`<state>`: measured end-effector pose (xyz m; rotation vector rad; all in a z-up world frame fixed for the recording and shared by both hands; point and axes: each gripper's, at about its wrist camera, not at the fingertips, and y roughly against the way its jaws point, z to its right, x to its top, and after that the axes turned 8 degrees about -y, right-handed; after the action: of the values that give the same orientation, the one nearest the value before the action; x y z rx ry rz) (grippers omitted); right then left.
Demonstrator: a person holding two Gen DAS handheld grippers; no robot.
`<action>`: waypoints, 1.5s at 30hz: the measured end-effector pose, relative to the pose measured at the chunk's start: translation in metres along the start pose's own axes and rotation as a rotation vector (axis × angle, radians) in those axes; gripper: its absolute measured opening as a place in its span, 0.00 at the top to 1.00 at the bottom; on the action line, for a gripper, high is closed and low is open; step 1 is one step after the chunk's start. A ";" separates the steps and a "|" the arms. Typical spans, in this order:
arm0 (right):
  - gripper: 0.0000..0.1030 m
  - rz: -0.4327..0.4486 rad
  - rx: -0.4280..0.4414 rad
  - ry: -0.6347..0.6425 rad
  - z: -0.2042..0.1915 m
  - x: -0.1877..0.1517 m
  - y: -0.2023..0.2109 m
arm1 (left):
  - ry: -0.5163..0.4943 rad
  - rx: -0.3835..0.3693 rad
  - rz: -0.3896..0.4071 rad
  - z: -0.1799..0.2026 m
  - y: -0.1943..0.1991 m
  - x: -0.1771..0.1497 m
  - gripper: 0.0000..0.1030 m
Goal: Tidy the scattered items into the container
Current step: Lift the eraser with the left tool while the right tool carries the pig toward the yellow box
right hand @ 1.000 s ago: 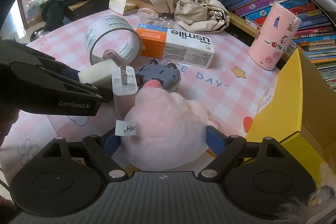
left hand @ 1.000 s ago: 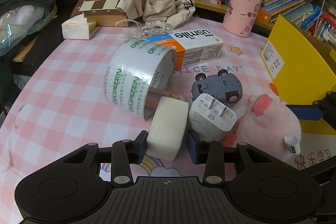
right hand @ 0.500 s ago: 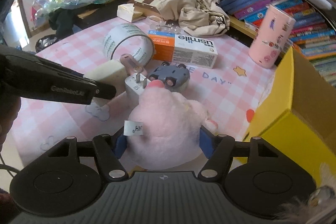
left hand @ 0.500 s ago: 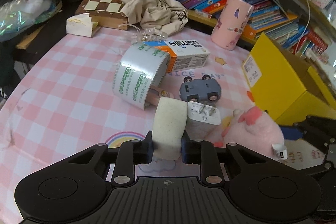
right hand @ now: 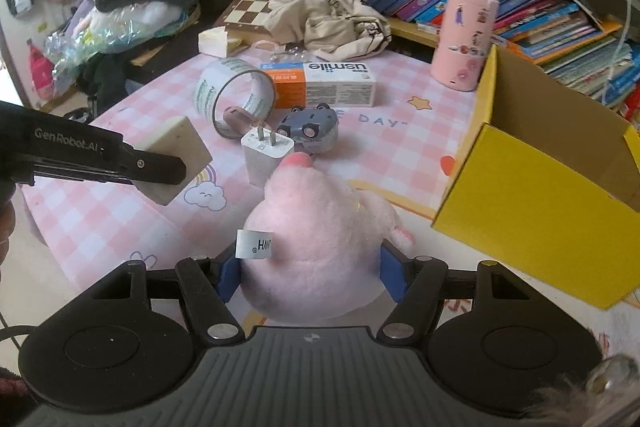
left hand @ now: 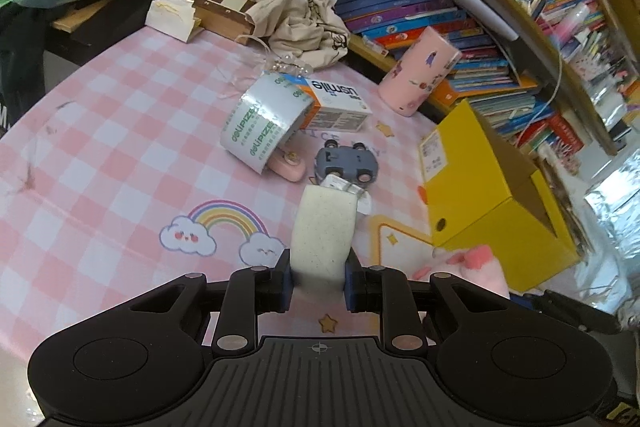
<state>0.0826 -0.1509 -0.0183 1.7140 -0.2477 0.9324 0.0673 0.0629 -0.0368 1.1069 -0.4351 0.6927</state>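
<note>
Grippers both loaded above the pink checked table [left hand: 100, 131].
Left gripper [left hand: 318, 281] clamps the sponge [left hand: 322, 233]; right gripper [right hand: 310, 277] squeezes the pink plush [right hand: 320, 227], yellow box [right hand: 532, 199] at two o'clock.

Lying about — one tape roll [right hand: 234, 95], one toy car [right hand: 310, 125], one charger [right hand: 267, 155], one sponge [left hand: 323, 231], one plush [right hand: 320, 247] — one yellow box [right hand: 540, 195] waiting.

My right gripper [right hand: 310, 277] is clamped on a fluffy pink plush toy [right hand: 320, 247], beside the open yellow cardboard box [right hand: 532, 203]. At left, my left gripper [right hand: 160, 167] pinches a cream rectangular sponge block [right hand: 180, 153] above the pink checked tablecloth [right hand: 400, 155]. A white plug-in charger [right hand: 266, 155] stands just beyond the plush.
</note>
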 end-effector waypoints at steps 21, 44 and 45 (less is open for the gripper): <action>0.36 0.071 -0.064 -0.084 -0.017 -0.029 0.051 | -0.003 -0.105 0.037 -0.001 0.044 -0.018 0.79; 0.36 0.097 -0.146 -0.167 -0.005 -0.052 0.082 | -0.059 -0.203 0.003 0.022 0.052 -0.030 0.79; 0.36 0.097 -0.149 -0.171 -0.003 -0.053 0.083 | -0.061 -0.206 0.001 0.024 0.052 -0.030 0.79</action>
<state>-0.0033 -0.1935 0.0054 1.6558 -0.5051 0.8160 0.0102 0.0468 -0.0122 0.9349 -0.5470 0.6018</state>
